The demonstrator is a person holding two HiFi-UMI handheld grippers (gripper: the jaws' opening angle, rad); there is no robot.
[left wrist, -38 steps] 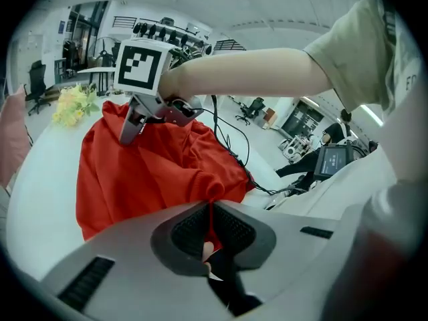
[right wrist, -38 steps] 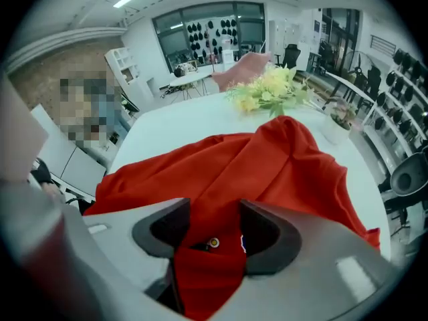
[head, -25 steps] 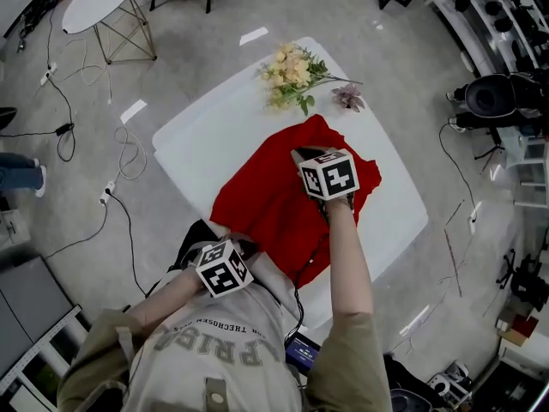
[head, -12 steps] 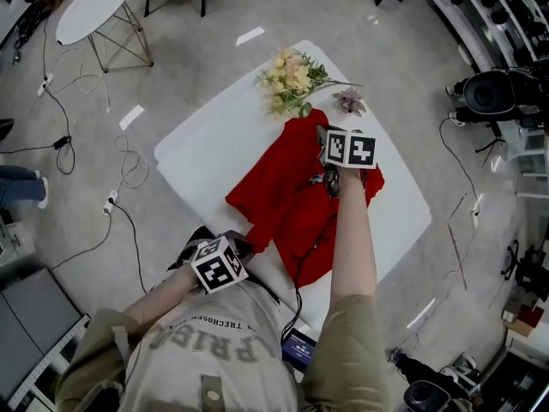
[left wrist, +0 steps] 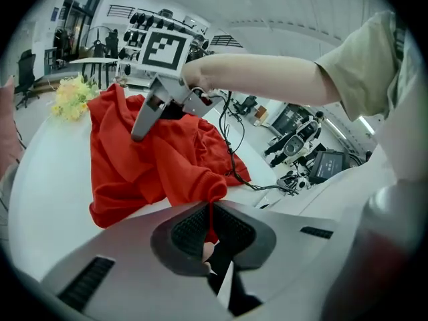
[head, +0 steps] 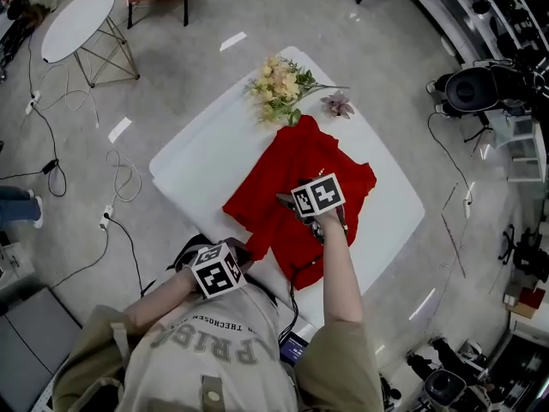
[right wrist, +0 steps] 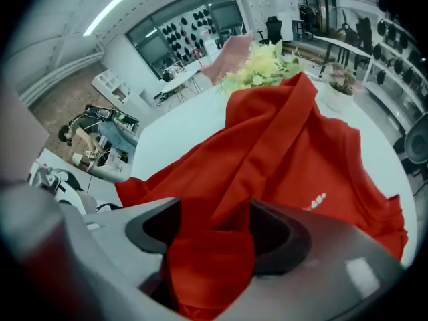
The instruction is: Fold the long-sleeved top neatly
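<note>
The red long-sleeved cloth top [head: 296, 170] is a soft, matt knit that creases into rounded folds with no shine. The small white print [right wrist: 313, 202] on it lies flat. Under it, the white square table top [head: 193, 157] looks smooth and hard, with a faint satin sheen. The left gripper [left wrist: 210, 233] has a pale grey, matt plastic shell, and its dark pads [left wrist: 188, 231] are finely ribbed and rubbery-looking. Its marker cube [head: 219, 270] carries flat, matt black-and-white print. The grey floor [head: 257, 7] is polished and glossy, mirroring ceiling lights. The person's pale greyish cloth shirt [head: 206, 350] looks matt and soft.
</note>
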